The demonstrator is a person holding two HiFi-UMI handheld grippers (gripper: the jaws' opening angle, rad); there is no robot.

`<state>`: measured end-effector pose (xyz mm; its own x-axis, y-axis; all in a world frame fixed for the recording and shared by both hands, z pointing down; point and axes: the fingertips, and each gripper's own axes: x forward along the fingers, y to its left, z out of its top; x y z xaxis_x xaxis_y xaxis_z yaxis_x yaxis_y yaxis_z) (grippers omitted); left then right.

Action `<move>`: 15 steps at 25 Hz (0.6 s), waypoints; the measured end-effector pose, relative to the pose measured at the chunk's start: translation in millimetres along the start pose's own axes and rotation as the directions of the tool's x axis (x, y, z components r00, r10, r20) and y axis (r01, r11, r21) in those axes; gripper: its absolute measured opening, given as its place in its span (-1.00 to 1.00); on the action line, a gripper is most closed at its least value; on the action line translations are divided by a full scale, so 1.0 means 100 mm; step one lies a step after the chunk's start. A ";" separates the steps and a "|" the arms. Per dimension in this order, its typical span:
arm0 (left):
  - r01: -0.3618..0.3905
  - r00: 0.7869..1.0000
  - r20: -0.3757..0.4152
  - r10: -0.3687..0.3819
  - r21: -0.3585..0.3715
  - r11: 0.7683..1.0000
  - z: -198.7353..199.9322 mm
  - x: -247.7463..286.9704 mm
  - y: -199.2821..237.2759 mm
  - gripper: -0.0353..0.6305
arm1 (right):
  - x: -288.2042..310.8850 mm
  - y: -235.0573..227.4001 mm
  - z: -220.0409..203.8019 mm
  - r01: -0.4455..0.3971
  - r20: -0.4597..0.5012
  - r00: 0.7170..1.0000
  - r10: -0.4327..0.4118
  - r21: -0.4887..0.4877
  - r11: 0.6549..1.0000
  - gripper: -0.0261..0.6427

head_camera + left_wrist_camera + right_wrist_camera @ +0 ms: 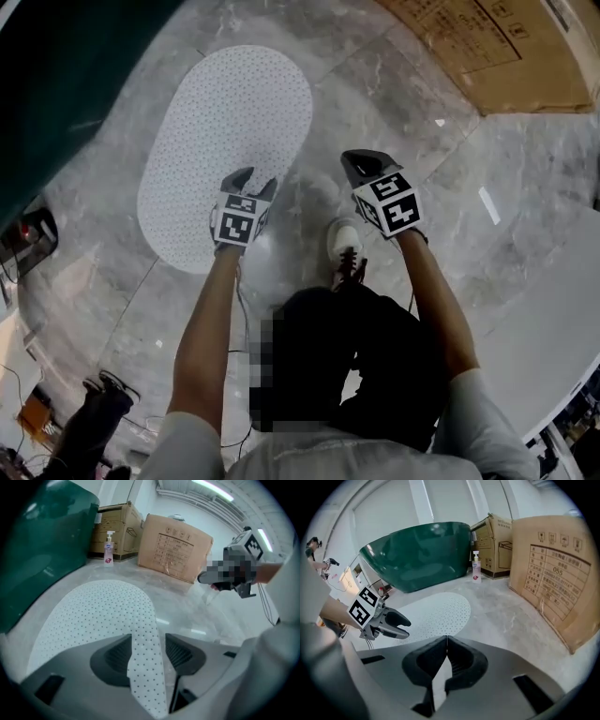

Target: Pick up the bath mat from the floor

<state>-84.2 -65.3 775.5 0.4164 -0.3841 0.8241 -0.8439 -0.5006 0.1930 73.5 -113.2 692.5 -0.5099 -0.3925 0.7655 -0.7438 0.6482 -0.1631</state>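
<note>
The white perforated bath mat lies flat on the grey marble floor, a long oval running away from me. My left gripper is down at the mat's near right edge. In the left gripper view its jaws stand apart, and a strip of the mat shows in the gap of my left gripper, with no pad visibly pressing on it. My right gripper hovers over bare floor to the right of the mat. In its own view the right gripper is shut and holds nothing; the mat lies ahead to the left.
A dark green bathtub borders the mat on the left. Cardboard boxes stand at the far right, with a pump bottle on the floor beside them. My shoe is between the grippers. A white surface lies at the right.
</note>
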 end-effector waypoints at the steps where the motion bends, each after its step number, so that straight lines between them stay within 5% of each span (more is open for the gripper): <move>1: -0.006 1.000 0.006 0.006 0.016 1.000 -0.06 0.07 0.02 -0.22 | 0.08 0.00 -0.07 0.003 0.009 1.000 -0.003 0.012 1.000 -0.88; 7: -0.020 0.999 0.051 0.019 0.015 1.000 -0.29 0.30 0.09 -0.05 | 0.29 0.09 -0.35 0.006 0.032 0.999 -0.006 0.001 1.000 -0.88; 15: -0.018 1.000 0.028 0.015 0.100 0.995 -0.42 0.50 -0.08 0.15 | 0.42 0.20 -0.48 0.004 0.070 0.998 -0.012 0.104 0.995 -0.88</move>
<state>-70.5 -47.7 837.0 0.4130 -0.4128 0.8118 -0.8131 -0.5687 0.1245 58.3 -85.2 751.0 -0.5301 -0.4444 0.7221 -0.7868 0.5753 -0.2235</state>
